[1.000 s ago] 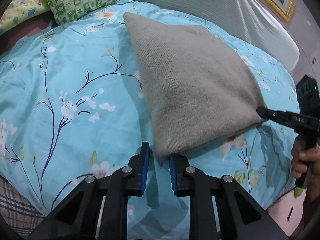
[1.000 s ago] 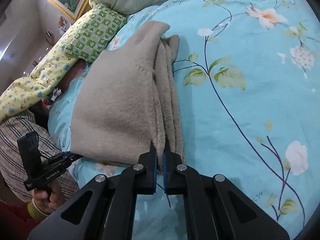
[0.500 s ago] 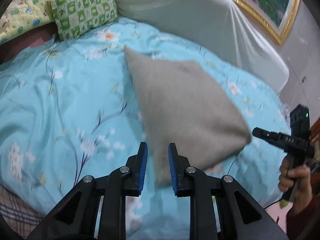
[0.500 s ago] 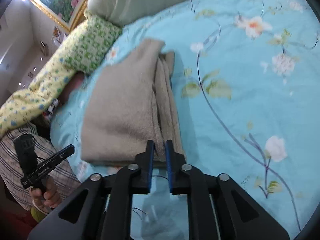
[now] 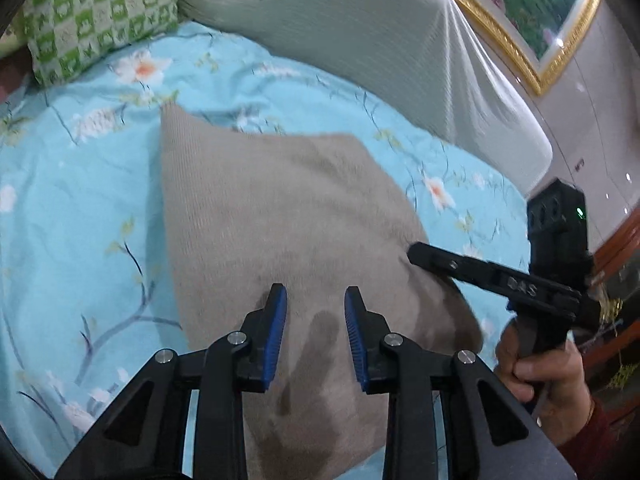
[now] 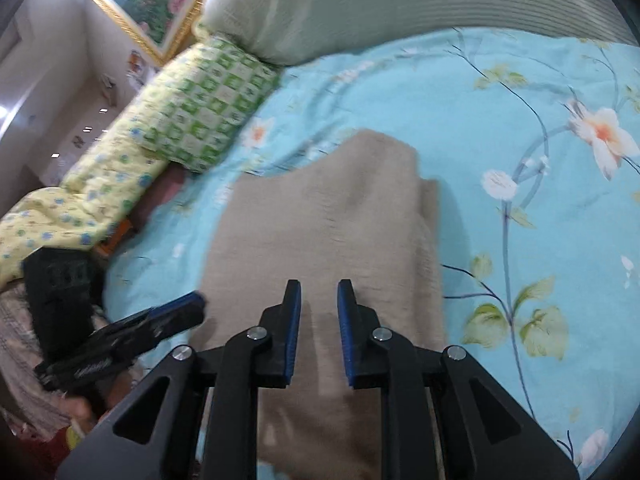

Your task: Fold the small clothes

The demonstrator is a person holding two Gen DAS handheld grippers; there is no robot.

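A folded grey-beige knit garment (image 5: pixel 280 216) lies flat on the blue floral bedspread (image 5: pixel 80 200); it also shows in the right wrist view (image 6: pixel 332 220), with stacked folded layers along its right edge. My left gripper (image 5: pixel 315 300) is open and empty, hovering over the garment's near end. My right gripper (image 6: pixel 318 292) is open and empty above the garment's near part. In the left wrist view the right gripper (image 5: pixel 416 249) reaches in from the right over the garment's right edge. In the right wrist view the left gripper (image 6: pixel 192 306) sits at the garment's left side.
A green checked pillow (image 5: pixel 96 16) and a grey-white striped bolster (image 5: pixel 360 40) lie at the head of the bed. A yellow floral quilt (image 6: pixel 60 200) lies at the far left. A gold-framed painting (image 5: pixel 520 12) hangs on the wall. The bedspread (image 6: pixel 540 200) spreads right of the garment.
Both grippers have let go of the garment's near edge, opened wider and lifted above it. The garment now lies flat and folded on the bed.
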